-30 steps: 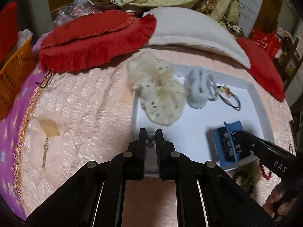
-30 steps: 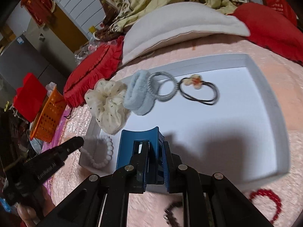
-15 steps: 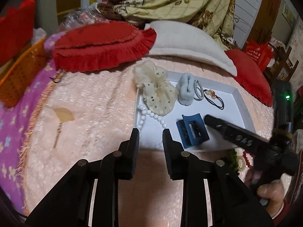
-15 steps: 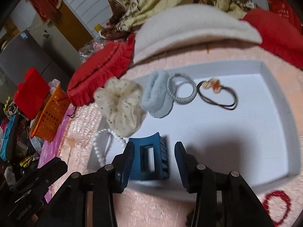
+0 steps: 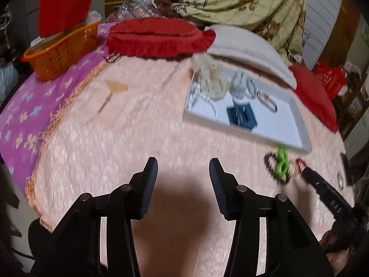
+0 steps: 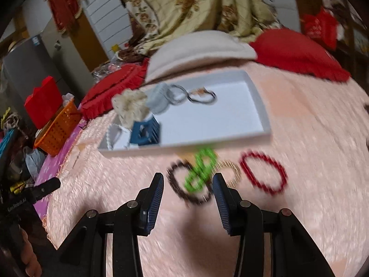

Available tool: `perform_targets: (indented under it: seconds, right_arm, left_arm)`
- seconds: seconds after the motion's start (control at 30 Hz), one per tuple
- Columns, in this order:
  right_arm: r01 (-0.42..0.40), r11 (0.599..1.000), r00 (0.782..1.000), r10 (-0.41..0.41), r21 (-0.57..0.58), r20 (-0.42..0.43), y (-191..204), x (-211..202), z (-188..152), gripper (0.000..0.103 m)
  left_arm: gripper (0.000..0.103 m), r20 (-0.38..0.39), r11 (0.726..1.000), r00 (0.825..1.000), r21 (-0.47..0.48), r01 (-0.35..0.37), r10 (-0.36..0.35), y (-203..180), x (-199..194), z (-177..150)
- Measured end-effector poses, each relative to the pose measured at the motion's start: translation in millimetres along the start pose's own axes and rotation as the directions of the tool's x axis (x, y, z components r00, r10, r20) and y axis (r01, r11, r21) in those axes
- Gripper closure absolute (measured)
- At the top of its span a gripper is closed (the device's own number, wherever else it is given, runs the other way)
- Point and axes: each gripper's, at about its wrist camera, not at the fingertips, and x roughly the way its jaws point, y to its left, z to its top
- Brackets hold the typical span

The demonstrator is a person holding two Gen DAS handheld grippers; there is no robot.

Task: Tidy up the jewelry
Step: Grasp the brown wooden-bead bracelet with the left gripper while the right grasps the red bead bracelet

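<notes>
Both grippers, left (image 5: 183, 169) opening and right (image 6: 188, 183) with jaws apart, hang empty, lining up for the bracelets (image 6: 198, 173) beside the tray (image 6: 258, 106).

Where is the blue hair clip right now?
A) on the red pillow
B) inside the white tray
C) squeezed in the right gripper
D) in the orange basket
B: the blue hair clip lies inside the white tray, beside the pearl bracelet, and the right gripper is open with nothing between its jaws.
</notes>
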Motion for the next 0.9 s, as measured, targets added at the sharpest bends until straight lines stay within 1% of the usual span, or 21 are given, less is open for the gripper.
perform_targets:
  seconds: [0.07, 0.13, 0.27, 0.4, 0.47, 0.53, 0.6, 0.7, 0.8, 0.9]
  right_arm:
    - [-0.002, 0.999, 1.000, 0.002, 0.034, -0.018, -10.1, -2.5, -10.0, 0.061]
    - [-0.002, 0.999, 1.000, 0.004, 0.052, -0.027, -17.4, -6.2, -18.9, 0.061]
    - [0.004, 0.998, 0.999, -0.001, 0.058, -0.048, -22.0, -12.7, -32.1, 0.061]
    - [0.002, 0.997, 0.998, 0.003, 0.081, -0.061, -29.4, -15.1, -38.4, 0.061]
    - [0.019, 0.996, 0.998, -0.014, 0.086, -0.054, -36.3, -18.5, -38.3, 0.061]
    - [0.042, 0.995, 0.999, -0.038, 0.091, -0.037, -44.9, -23.0, -35.5, 0.061]
    - [0.063, 0.993, 0.998, -0.060, 0.102, -0.030, -53.9, -25.0, -31.9, 0.061]
    - [0.089, 0.989, 0.996, -0.086, 0.119, -0.031, -70.0, -23.3, -23.8, 0.061]
    - [0.115, 0.988, 0.993, -0.113, 0.106, -0.030, -78.9, -17.7, -15.4, 0.061]
    - [0.145, 0.986, 0.989, -0.141, 0.087, -0.044, -88.9, -7.6, -7.4, 0.061]
  left_arm:
    - [0.057, -0.005, 1.000, 1.000, 0.019, -0.019, 0.020, -3.8, -2.7, -8.9]
    - [0.057, -0.011, 0.999, 1.000, 0.027, -0.017, 0.018, -6.3, -6.3, -16.8]
    - [0.057, -0.008, 0.998, 1.000, 0.054, -0.028, 0.028, -11.8, -11.8, -28.1]
    - [0.057, -0.008, 0.996, 0.999, 0.084, -0.033, 0.034, -16.2, -14.5, -32.9]
    - [0.057, -0.004, 0.996, 1.000, 0.082, -0.025, 0.025, -15.4, -14.4, -33.4]
    - [0.057, -0.021, 0.996, 1.000, 0.082, -0.018, 0.020, -15.4, -9.7, -33.1]
    - [0.057, -0.053, 0.997, 0.999, 0.080, 0.005, -0.001, -18.1, -1.1, -31.5]
    - [0.057, -0.094, 0.994, 0.994, 0.094, 0.059, -0.050, -29.0, 12.1, -27.9]
    - [0.057, -0.133, 0.985, 0.987, 0.134, 0.107, -0.089, -48.2, 28.4, -20.7]
    - [0.057, -0.155, 0.972, 0.980, 0.177, 0.154, -0.127, -71.7, 46.2, -11.7]
